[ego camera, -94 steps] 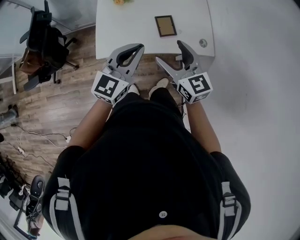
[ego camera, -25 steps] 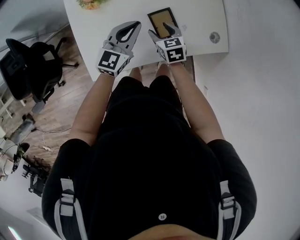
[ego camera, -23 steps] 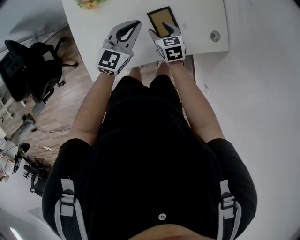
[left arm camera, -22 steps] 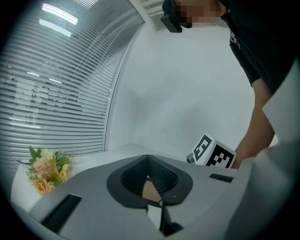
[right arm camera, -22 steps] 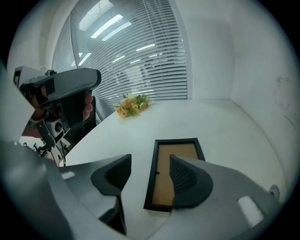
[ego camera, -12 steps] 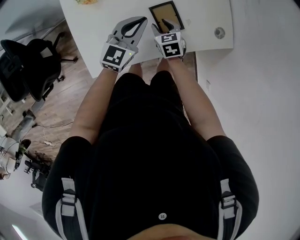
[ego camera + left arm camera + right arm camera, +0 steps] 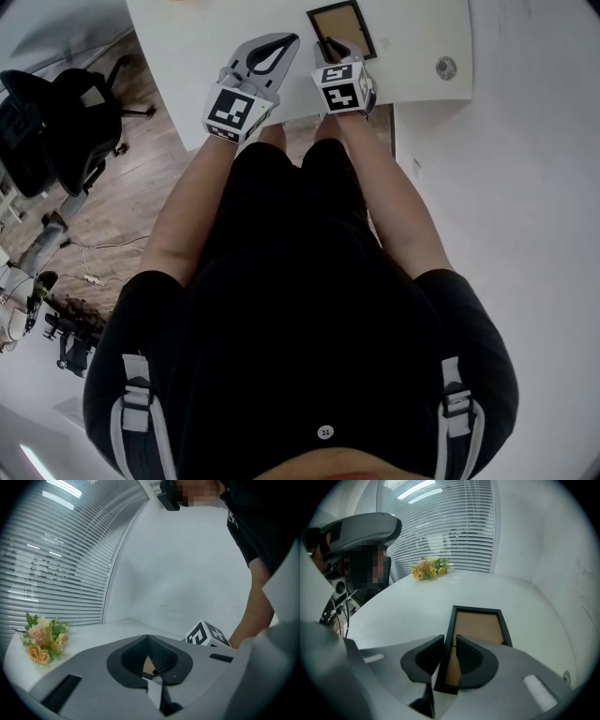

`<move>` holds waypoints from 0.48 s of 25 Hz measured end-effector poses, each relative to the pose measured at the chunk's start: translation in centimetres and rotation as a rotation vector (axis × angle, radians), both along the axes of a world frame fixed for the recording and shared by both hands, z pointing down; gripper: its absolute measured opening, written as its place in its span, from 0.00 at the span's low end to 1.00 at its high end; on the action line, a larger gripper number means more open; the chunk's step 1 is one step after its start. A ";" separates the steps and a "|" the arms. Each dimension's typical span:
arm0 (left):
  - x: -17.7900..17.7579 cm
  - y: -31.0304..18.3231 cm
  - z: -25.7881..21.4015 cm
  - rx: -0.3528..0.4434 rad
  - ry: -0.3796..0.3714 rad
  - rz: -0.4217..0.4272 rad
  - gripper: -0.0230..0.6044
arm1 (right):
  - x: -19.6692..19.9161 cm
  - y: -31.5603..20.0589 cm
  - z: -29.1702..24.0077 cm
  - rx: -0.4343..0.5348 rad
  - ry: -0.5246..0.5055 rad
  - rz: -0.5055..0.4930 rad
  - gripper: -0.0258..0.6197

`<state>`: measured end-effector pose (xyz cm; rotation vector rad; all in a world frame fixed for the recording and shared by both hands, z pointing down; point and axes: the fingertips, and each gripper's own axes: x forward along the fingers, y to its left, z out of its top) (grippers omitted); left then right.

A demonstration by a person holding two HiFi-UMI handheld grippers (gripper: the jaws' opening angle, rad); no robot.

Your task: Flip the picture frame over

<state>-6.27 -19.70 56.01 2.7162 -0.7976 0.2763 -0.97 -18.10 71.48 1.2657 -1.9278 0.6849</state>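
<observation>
The frame (image 7: 342, 28) lies flat on the table (image 7: 206, 37) with its brown panel up, directly ahead of the right gripper (image 7: 330, 45) and reaching away from its tips. The right gripper view shows the near end of the frame's left black rail running between the jaws of the right gripper (image 7: 449, 639). The jaws have just been closing, and the pads now sit against that rail on both sides. In the head view the marker cube covers this contact, so only the frame's far part shows.

The left gripper (image 7: 289, 39) hangs over the table just left of the right one, clear of the frame. In its own view the left gripper (image 7: 149, 638) has its jaws together at the tips, with nothing held. That view also shows flowers (image 7: 43, 639) off to its left, and the right gripper view shows them (image 7: 429, 568) far beyond the frame.
</observation>
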 end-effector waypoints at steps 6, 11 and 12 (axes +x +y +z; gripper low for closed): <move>-0.5 -0.3 -0.4 -0.006 0.008 -0.006 0.05 | 0.3 -0.2 -0.4 -0.005 0.004 0.018 0.12; -0.9 -0.4 -0.9 -0.004 0.003 -0.012 0.05 | 0.5 -0.8 -1.5 0.000 -0.042 0.033 0.12; -1.0 -0.3 -1.0 -0.005 0.000 -0.013 0.05 | 0.7 -0.9 -1.8 0.002 -0.051 0.041 0.12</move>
